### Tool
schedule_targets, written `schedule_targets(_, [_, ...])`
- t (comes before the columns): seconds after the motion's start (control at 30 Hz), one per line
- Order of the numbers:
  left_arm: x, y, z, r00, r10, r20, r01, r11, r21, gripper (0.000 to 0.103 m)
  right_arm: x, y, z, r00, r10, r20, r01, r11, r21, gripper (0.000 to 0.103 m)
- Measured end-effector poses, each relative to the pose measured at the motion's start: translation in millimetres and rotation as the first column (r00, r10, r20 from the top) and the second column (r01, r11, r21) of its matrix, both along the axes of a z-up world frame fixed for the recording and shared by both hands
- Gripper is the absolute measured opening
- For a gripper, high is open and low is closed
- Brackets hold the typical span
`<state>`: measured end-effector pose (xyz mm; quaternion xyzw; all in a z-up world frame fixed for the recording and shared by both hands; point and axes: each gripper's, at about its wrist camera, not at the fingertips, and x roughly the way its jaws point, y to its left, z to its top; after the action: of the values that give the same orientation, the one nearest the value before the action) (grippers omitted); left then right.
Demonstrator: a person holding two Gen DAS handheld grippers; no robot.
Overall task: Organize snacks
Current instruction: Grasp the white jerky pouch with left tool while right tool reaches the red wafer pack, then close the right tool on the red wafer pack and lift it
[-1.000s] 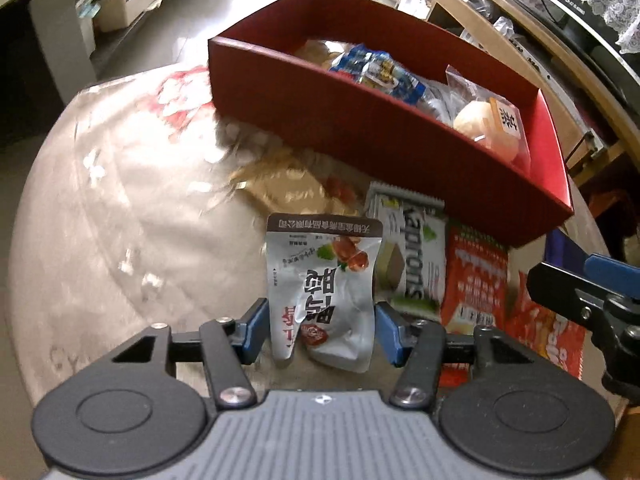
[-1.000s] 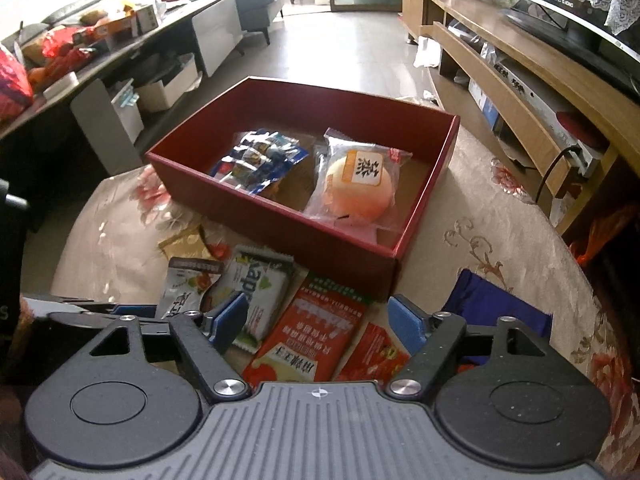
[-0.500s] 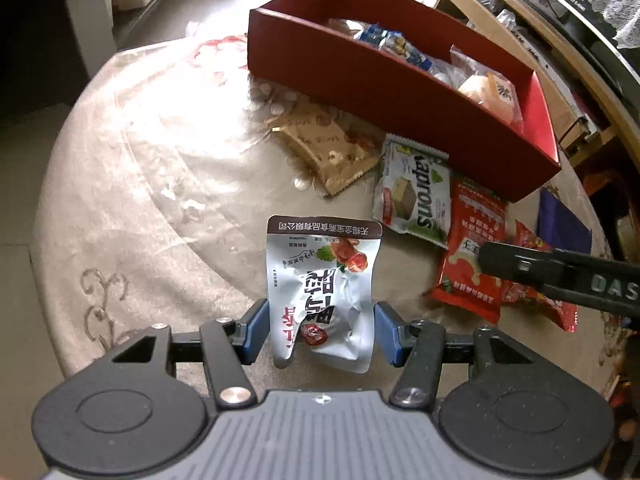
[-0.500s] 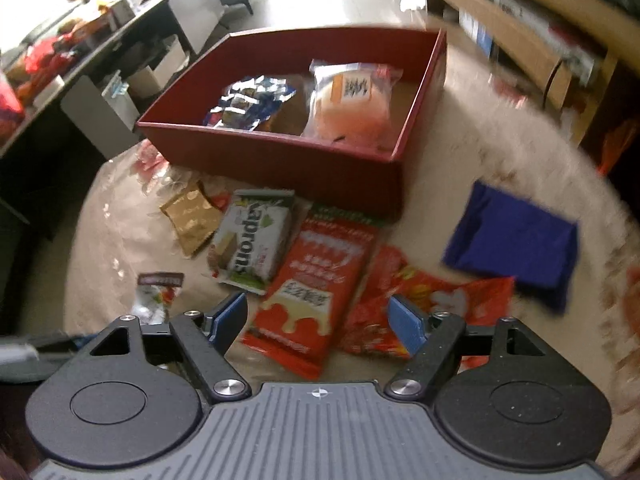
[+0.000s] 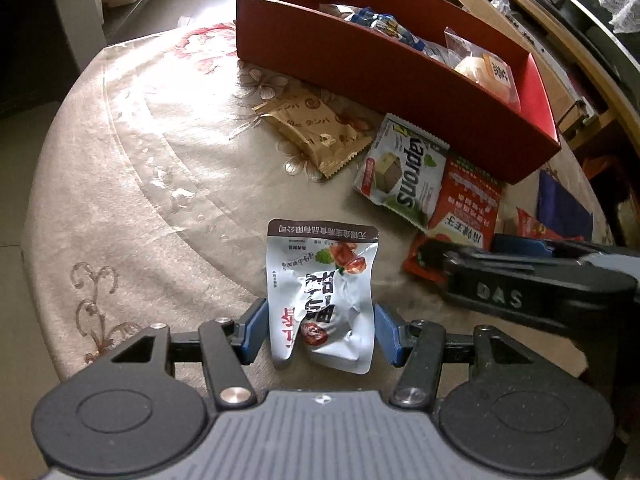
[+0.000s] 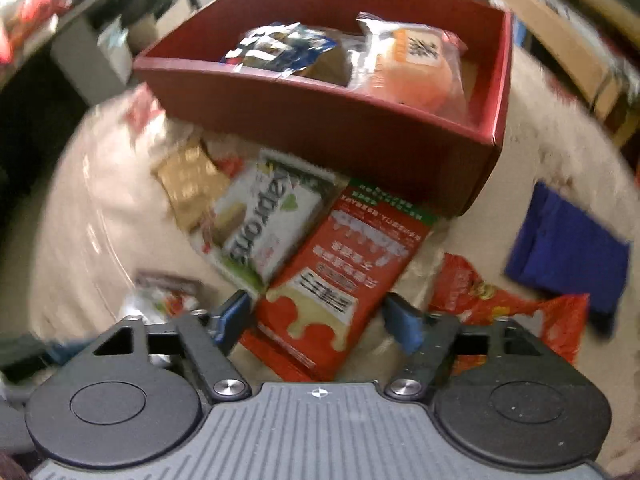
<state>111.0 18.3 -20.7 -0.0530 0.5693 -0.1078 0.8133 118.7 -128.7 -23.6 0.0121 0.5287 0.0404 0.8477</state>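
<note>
My left gripper is shut on a silver date-snack pouch, which it holds above the table. My right gripper hangs low over a red-and-white packet lying on the table. Its jaws are closing with the packet's near end between them, and the pads are not pressing on it. One black finger of the right gripper shows at the right of the left wrist view. The red box stands behind and holds a blue-wrapped sweets bag and a wrapped orange bun.
A green-and-white Kaprons packet and a gold-brown packet lie before the box. A crinkled red packet and a dark blue pouch lie to the right. The round table's edge curves on the left.
The left gripper drew back from the box with the pouch still in it. The right gripper sank toward the red-and-white packet and its jaws narrowed around it.
</note>
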Motion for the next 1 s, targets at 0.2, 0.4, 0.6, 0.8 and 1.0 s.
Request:
schedule_targets(0.2, [-10, 1, -1, 0.999, -0.031, -0.009, 0.031, 0.999, 0.008, 0.057, -27, -19, 5, 1.000, 0.012, -0.017, -0.012, 1.000, 0.007, 0.044])
schedule_targets(0.4, [-13, 5, 1, 1.000, -0.023, -0.019, 0.023, 1.000, -0.020, 0.057, -58, -37, 13, 0.999, -0.034, -0.032, 0.035, 0.998, 0.059, 0.047])
schedule_targets(0.6, [-12, 6, 0, 1.000, -0.015, -0.024, 0.015, 1.000, -0.027, 0.057, -32, -32, 32, 0.993, -0.115, 0.026, 0.108, 0.977, 0.183, 0.066])
schedule_targets(0.8, [-10, 7, 0, 1.000, -0.019, -0.024, 0.019, 0.999, -0.030, 0.058, -1, -18, 5, 0.989, -0.145, -0.013, 0.145, 0.984, 0.100, 0.081])
schedule_targets(1.0, [-12, 4, -1, 1.000, -0.028, -0.014, 0.028, 1.000, -0.011, 0.059, 3, 0, 3, 0.995, -0.094, 0.017, 0.094, 0.996, -0.006, 0.077])
